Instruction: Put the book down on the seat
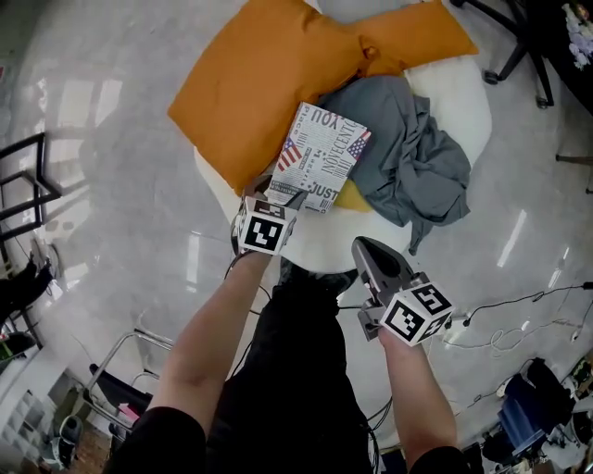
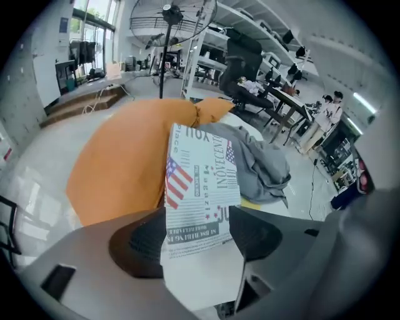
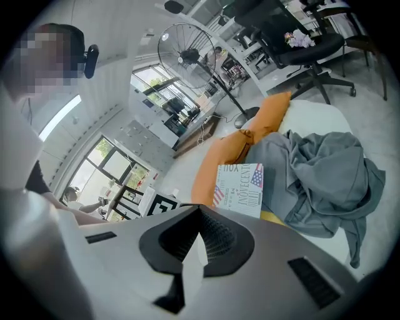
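Observation:
The book (image 1: 320, 157), with newspaper print and a flag on its cover, lies on the white round seat (image 1: 463, 93), propped on the orange cushion (image 1: 269, 83) and beside a crumpled grey garment (image 1: 417, 157). My left gripper (image 1: 283, 196) is at the book's near edge. In the left gripper view the book (image 2: 200, 181) reaches back between the spread jaws of the left gripper (image 2: 197, 234), and I see no pad pressing on it. My right gripper (image 1: 366, 248) hangs back over the seat's near rim, shut and empty. From there the book (image 3: 240, 189) shows ahead of the right gripper (image 3: 200, 215).
A yellow item (image 1: 352, 199) peeks out under the book. An office chair base (image 1: 519, 46) stands at the far right, cables (image 1: 519, 305) trail over the glossy floor on the right, and a black metal frame (image 1: 28, 185) stands left. A standing fan (image 2: 172, 19) and desks lie beyond.

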The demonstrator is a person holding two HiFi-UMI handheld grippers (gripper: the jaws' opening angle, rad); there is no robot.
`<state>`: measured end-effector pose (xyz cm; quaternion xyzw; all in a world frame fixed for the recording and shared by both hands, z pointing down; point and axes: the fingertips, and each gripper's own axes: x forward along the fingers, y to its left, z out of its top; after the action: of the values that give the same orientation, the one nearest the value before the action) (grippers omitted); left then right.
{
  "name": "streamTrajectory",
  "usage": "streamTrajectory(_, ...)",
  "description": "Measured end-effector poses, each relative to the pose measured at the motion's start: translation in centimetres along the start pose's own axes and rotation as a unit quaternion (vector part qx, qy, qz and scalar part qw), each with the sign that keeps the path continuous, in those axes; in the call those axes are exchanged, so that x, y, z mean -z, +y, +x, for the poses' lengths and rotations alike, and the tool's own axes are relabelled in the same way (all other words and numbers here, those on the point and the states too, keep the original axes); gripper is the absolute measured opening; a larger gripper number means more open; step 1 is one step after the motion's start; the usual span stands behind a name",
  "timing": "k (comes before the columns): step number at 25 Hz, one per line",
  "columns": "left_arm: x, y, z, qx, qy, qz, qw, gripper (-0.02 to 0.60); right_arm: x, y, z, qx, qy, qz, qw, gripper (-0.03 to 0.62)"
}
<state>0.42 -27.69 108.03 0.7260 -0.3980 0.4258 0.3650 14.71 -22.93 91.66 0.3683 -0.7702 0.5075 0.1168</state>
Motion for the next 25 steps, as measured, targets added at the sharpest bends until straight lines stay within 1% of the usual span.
streamTrajectory(2, -1.3, 0.1, -1.4, 0.001, -0.016, 0.005, 0.9999, 0.296, -1.2, 1.2, -0.3, -0.002, -0.007, -0.005, 1.0, 0.015)
streamTrajectory(3, -1.8, -0.1, -2.3, 0.008, -0.024, 0.0, 0.9997, 0.295, -1.7, 1.9, -0.5, -0.002, -0.01, -0.007, 1.0, 0.015)
streamTrajectory(4, -2.3, -0.5, -3.3, 0.021, -0.034, -0.009, 0.9992, 0.295, -2.2, 2.6, -0.8, 0.0, -0.012, -0.009, 1.0, 0.015)
streamTrajectory(6, -3.7, -2.1, -5.9, 0.061, -0.058, -0.032, 0.9959, 0.29, -3.2, 4.0, -1.9, 0.007, -0.015, -0.009, 1.0, 0.015)
streamTrajectory(7, -4.5, -3.0, -7.6, 0.078, -0.072, -0.039, 0.9936, 0.268, -3.9, 4.8, -2.6, 0.011, -0.018, -0.008, 1.0, 0.015)
streamTrajectory(9, -6.3, -4.4, -11.6, 0.096, -0.104, -0.037, 0.9892, 0.168, -5.5, 6.7, -4.3, 0.018, -0.028, -0.006, 0.999, 0.015)
streamTrajectory(12, -9.3, -5.8, -18.4, 0.102, -0.152, -0.017, 0.983, 0.093, -8.5, 10.2, -7.4, 0.025, -0.049, -0.017, 0.998, 0.015)
streamTrajectory(14, -10.6, -6.4, -22.6, 0.102, -0.173, -0.004, 0.9797, 0.063, -9.8, 12.7, -9.4, 0.027, -0.057, -0.028, 0.998, 0.015)
streamTrajectory(16, -11.5, -6.8, -26.4, 0.107, -0.188, -0.002, 0.9763, 0.051, -10.6, 15.0, -11.3, 0.032, -0.059, -0.035, 0.997, 0.015)
streamTrajectory(20, -13.7, -7.2, -33.1, 0.121, -0.224, -0.004, 0.9671, 0.048, -11.7, 19.1, -14.5, 0.042, -0.067, -0.048, 0.996, 0.015)
streamTrajectory(23, -15.5, -7.4, -37.5, 0.122, -0.251, 0.009, 0.9602, 0.04, -12.8, 21.8, -16.8, 0.045, -0.085, -0.06, 0.994, 0.015)
streamTrajectory(25, -16.0, -7.7, -39.9, 0.118, -0.262, 0.021, 0.9576, 0.034, -13.1, 23.3, -18.3, 0.046, -0.098, -0.067, 0.992, 0.015)
